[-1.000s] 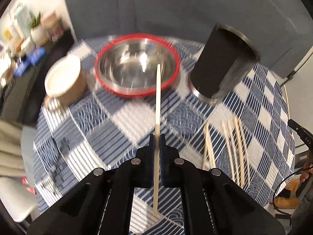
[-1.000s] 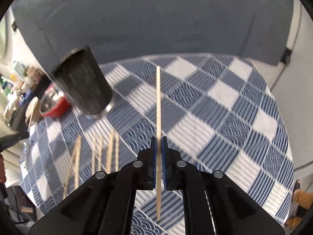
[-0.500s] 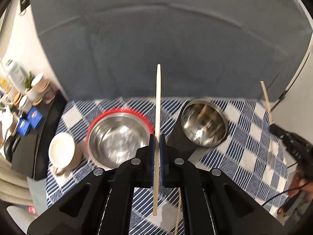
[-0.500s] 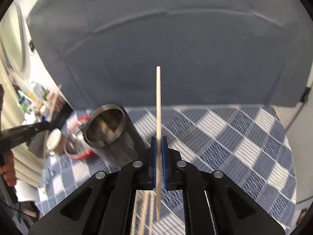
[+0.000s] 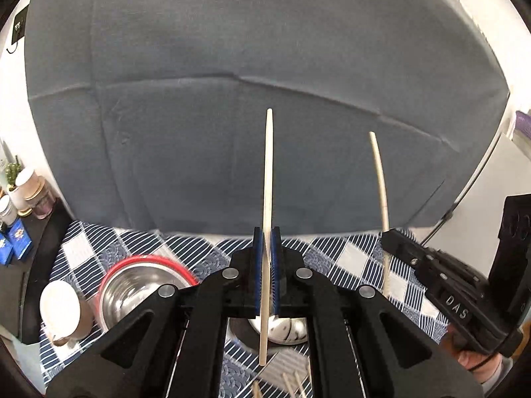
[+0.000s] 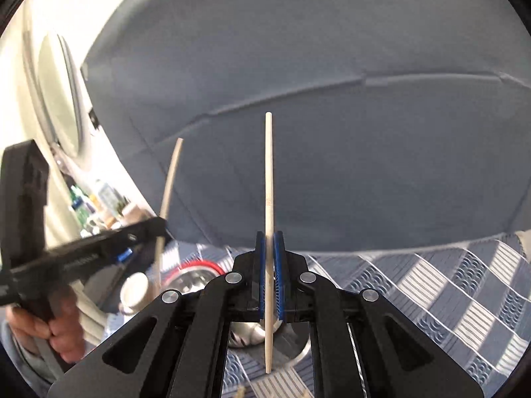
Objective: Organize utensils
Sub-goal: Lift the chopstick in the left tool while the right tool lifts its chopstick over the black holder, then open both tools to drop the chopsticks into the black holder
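Note:
My left gripper (image 5: 266, 235) is shut on a wooden chopstick (image 5: 268, 172) that stands upright above the steel utensil cup (image 5: 282, 330). My right gripper (image 6: 269, 237) is shut on another wooden chopstick (image 6: 268, 179), also upright above the same cup (image 6: 245, 333). Each gripper shows in the other's view with its chopstick: the right one (image 5: 386, 232) beside the left, the left one (image 6: 159, 224) beside the right. More chopsticks (image 5: 292, 388) lie on the checked tablecloth at the bottom edge.
A red-rimmed steel bowl (image 5: 132, 288) and a white cup (image 5: 61, 308) stand left on the blue-checked table (image 5: 351, 258). A grey sofa back (image 5: 232, 99) fills the background. A shelf with jars and boxes (image 5: 16, 215) is at far left.
Both grippers have lifted and tilted their chopsticks upright and come together over the utensil cup, which now sits below the fingers. The table has dropped low in both views.

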`<state>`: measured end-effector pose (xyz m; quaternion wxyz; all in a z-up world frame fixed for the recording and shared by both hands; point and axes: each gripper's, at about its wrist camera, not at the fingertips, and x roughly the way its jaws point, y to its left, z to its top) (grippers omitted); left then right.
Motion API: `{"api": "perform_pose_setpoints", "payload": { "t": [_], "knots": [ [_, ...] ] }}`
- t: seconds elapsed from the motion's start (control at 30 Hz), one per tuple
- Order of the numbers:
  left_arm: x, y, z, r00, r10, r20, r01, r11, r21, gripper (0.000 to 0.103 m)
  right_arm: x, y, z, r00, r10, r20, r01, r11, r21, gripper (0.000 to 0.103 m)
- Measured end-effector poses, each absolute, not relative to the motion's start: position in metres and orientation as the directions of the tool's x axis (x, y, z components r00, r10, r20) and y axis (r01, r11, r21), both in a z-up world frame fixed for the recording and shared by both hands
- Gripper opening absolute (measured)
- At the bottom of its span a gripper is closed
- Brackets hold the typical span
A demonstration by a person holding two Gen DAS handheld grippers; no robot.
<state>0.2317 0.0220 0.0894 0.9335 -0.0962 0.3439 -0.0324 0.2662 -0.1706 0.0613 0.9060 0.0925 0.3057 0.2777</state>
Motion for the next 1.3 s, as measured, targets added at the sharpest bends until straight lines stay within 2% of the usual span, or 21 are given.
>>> {"api": "perform_pose_setpoints", "payload": {
  "t": [0.2, 0.37, 0.63, 0.93, 1.17, 1.2, 1.27, 1.3],
  "knots": [
    [0.248, 0.019, 0.074, 0.791, -0.147, -0.594, 0.005, 0.972, -0.235, 0.005, 0.282, -0.162, 0.047, 0.662, 0.632, -0.403, -0.479, 0.770, 0.422, 0.005],
    [0.251, 0.021, 0.053, 0.818, -0.177, -0.547, 0.019, 0.959, -0.283, 0.005, 0.283, -0.152, 0.030, 0.665, 0.654, -0.360, -0.512, 0.750, 0.419, 0.005],
    [0.246, 0.025, 0.025, 0.816, -0.231, -0.530, 0.049, 0.941, -0.334, 0.005, 0.277, -0.137, 0.001, 0.658, 0.646, -0.387, -0.525, 0.762, 0.380, 0.005],
    [0.232, 0.021, 0.005, 0.802, -0.223, -0.554, 0.063, 0.954, -0.293, 0.005, 0.265, -0.139, -0.024, 0.644, 0.624, -0.442, -0.522, 0.781, 0.342, 0.008],
    [0.223, 0.027, 0.005, 0.791, -0.211, -0.574, 0.060, 0.961, -0.271, 0.006, 0.256, -0.148, -0.017, 0.667, 0.602, -0.438, -0.504, 0.798, 0.330, 0.009],
    [0.222, 0.028, 0.007, 0.790, -0.207, -0.577, 0.055, 0.961, -0.270, 0.008, 0.255, -0.149, -0.014, 0.673, 0.597, -0.437, -0.499, 0.802, 0.328, 0.010],
    [0.218, 0.032, 0.013, 0.792, -0.199, -0.578, 0.047, 0.963, -0.266, 0.025, 0.252, -0.152, -0.006, 0.690, 0.581, -0.433, -0.484, 0.814, 0.321, 0.017],
    [0.216, 0.032, 0.017, 0.795, -0.179, -0.579, 0.036, 0.967, -0.250, 0.026, 0.251, -0.154, -0.002, 0.699, 0.572, -0.430, -0.476, 0.820, 0.317, 0.030]
  ]
}}
